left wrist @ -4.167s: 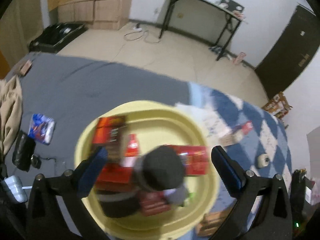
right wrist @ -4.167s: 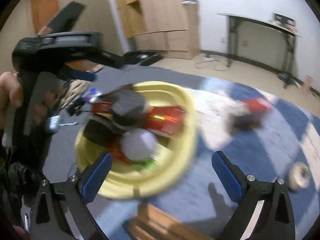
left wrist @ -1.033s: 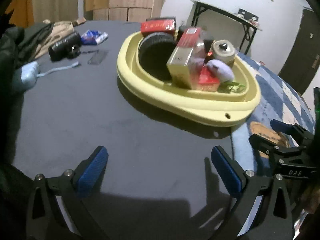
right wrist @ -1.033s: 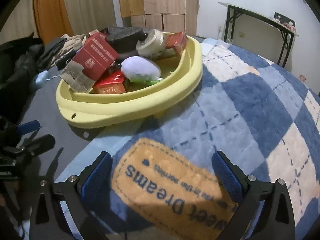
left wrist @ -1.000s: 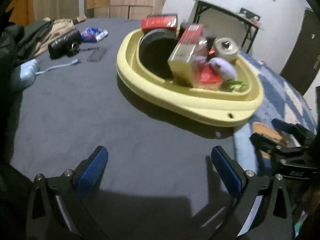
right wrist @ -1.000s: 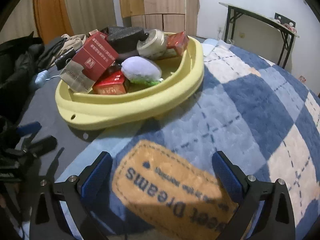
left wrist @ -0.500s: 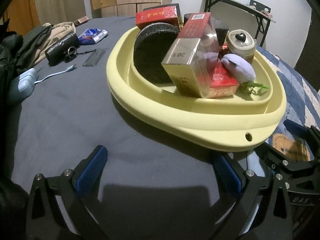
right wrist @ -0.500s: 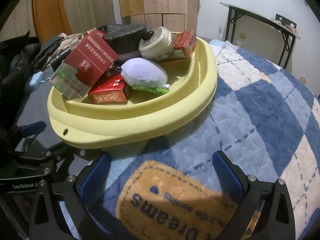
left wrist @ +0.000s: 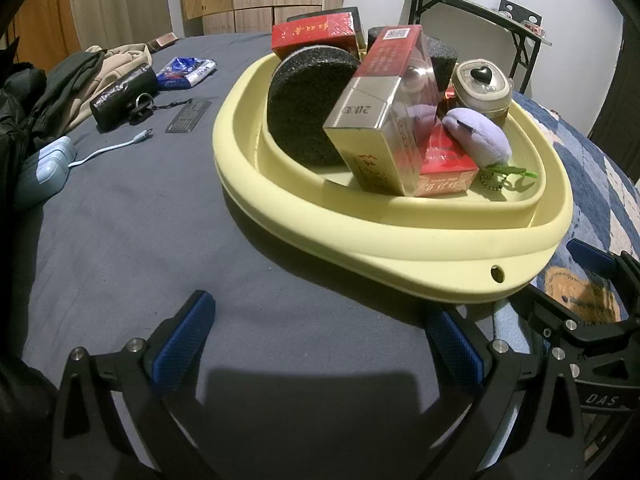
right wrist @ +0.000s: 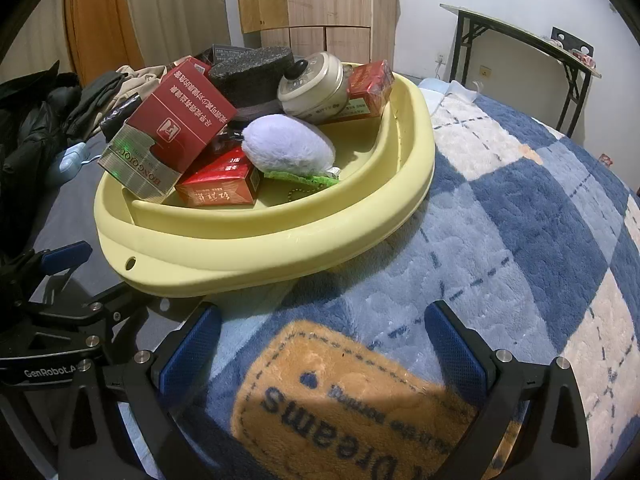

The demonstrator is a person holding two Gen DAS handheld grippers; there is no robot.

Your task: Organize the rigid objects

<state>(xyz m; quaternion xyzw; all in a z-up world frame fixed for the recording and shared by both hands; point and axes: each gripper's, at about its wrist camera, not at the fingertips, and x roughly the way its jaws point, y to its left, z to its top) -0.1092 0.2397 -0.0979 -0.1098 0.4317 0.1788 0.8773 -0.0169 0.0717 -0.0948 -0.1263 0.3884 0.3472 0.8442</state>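
**Yellow basin of rigid objects on the bed, flanked by two open grippers**

The yellow plastic basin [left wrist: 400, 236] sits on the bed, straddling the seam between the grey sheet [left wrist: 140, 220] and the blue-and-cream checked fleece blanket [right wrist: 540, 220]. Inside the basin, a tall red-and-silver cigarette carton [left wrist: 384, 112] leans upright against a black foam disc [left wrist: 308, 104]. A smaller red box [left wrist: 448, 172] lies flat just beside the carton, with a lilac plush pouch [left wrist: 478, 136] resting on it. A cream round tin with a black heart knob [left wrist: 482, 86] stands toward the basin's far side, and another red box [left wrist: 316, 34] sits on top of the pile behind the disc. A green tag with a ball chain [right wrist: 304, 180] lies on the basin floor near the pouch.

The left gripper [left wrist: 320, 348] hovers low over the grey sheet just short of the basin's near rim, jaws spread wide and holding nothing. The right gripper [right wrist: 320, 348] hovers over the blanket's orange "sweet dreams" patch [right wrist: 352, 404], also near the rim, jaws likewise wide apart and empty. Each gripper shows at the edge of the other's view.

Beyond the basin, on the grey sheet, lie a black pouch [left wrist: 122, 96], a blue-and-white packet [left wrist: 186, 70], a pale blue charger with cable [left wrist: 44, 168] and heaped clothing [left wrist: 60, 84].
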